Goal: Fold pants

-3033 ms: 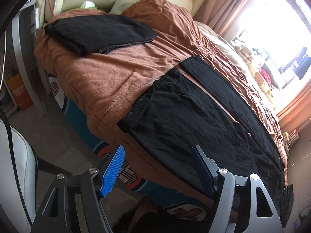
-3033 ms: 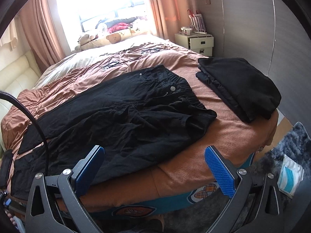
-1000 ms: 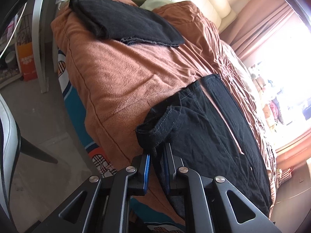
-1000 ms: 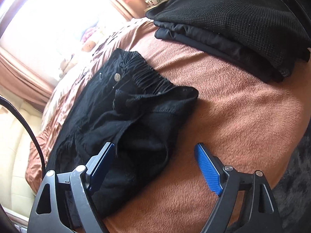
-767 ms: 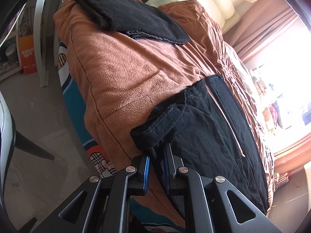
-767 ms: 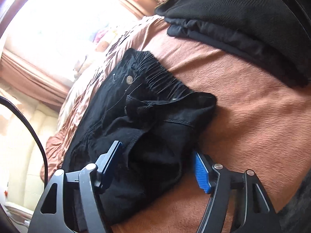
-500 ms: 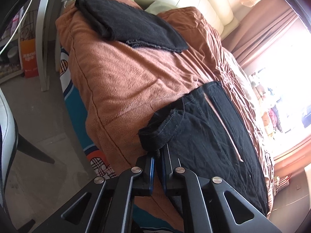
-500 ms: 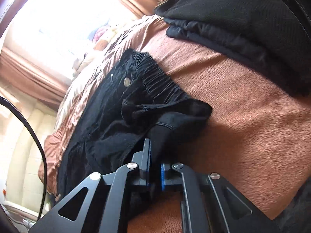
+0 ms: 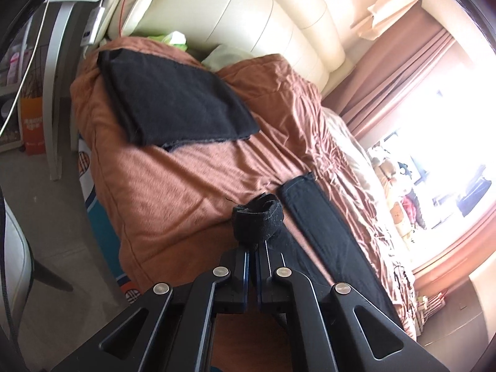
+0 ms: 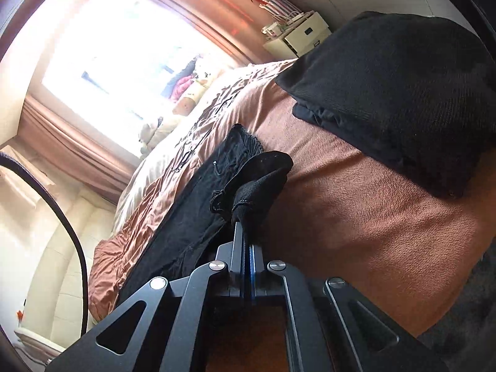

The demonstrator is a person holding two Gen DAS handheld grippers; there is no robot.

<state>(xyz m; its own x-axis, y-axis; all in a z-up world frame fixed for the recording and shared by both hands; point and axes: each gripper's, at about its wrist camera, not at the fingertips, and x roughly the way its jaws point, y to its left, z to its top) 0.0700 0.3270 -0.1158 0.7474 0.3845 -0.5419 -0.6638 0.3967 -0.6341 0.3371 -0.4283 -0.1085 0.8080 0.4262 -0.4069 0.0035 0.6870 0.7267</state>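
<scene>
Black pants (image 9: 322, 235) lie along a bed with a brown blanket (image 9: 192, 186). My left gripper (image 9: 254, 252) is shut on the hem of the near leg, whose bunched cuff (image 9: 257, 220) is lifted off the blanket while the far leg stays flat. In the right wrist view the pants (image 10: 198, 204) stretch away toward the window. My right gripper (image 10: 246, 243) is shut on the near corner of the waistband (image 10: 263, 179), which is raised above the blanket (image 10: 365, 223). The cloth under both grippers is hidden by their frames.
A folded black cloth (image 9: 176, 102) lies near the cream headboard (image 9: 248, 18). A stack of folded black garments (image 10: 400, 93) sits at the foot of the bed, close to the waistband. A bedside cabinet (image 10: 297, 37) and curtains (image 10: 71, 145) stand beyond. Floor (image 9: 46, 217) lies beside the bed.
The right gripper, open a second ago, closed on the waistband corner. Both grippers then rose, lifting the leg hem and the waistband off the blanket.
</scene>
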